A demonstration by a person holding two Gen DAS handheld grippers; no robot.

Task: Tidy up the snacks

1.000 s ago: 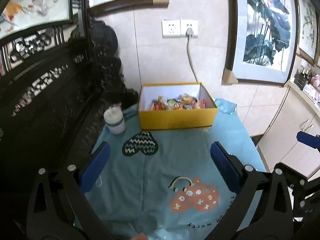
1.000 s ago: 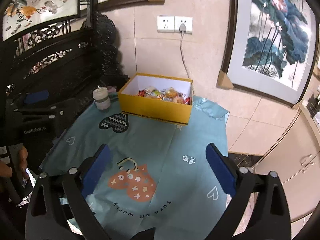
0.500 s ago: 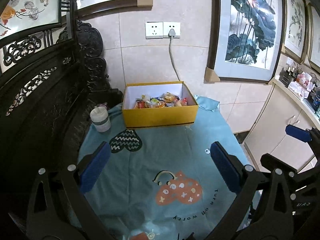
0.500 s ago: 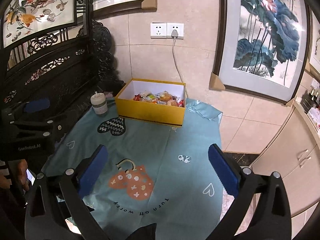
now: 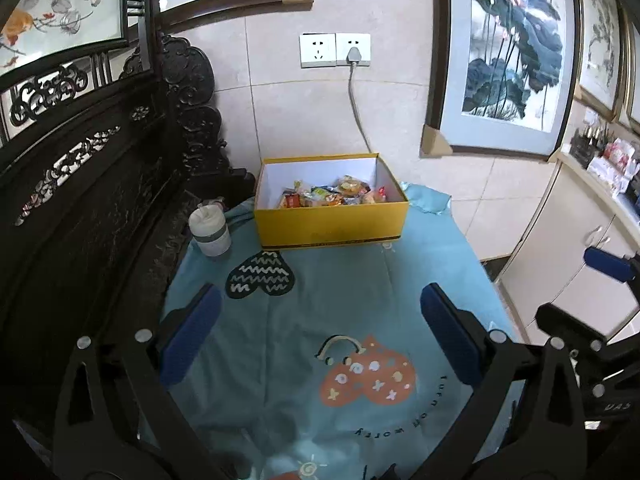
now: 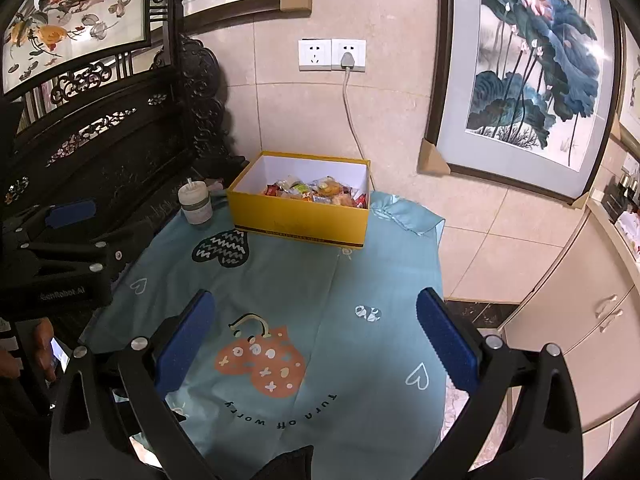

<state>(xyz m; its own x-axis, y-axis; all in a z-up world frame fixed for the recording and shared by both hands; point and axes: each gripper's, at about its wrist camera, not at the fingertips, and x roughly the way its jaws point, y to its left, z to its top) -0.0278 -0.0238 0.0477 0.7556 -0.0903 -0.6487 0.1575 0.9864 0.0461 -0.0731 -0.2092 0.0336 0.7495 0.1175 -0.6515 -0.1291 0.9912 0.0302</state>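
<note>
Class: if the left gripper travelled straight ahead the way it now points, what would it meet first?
Probably the yellow box of snacks, at its front wall. The open left gripper hovers over bare tablecloth; if angled downward, it may meet the cloth first.

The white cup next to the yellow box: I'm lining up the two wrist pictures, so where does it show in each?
Left wrist: the white cup stands left of centre on the teal cloth, just left of the yellow box.
Right wrist: the white cup sits further left, again left of the yellow box.
Shared landmark: the wall socket with its plugged cable, above the box.
</note>
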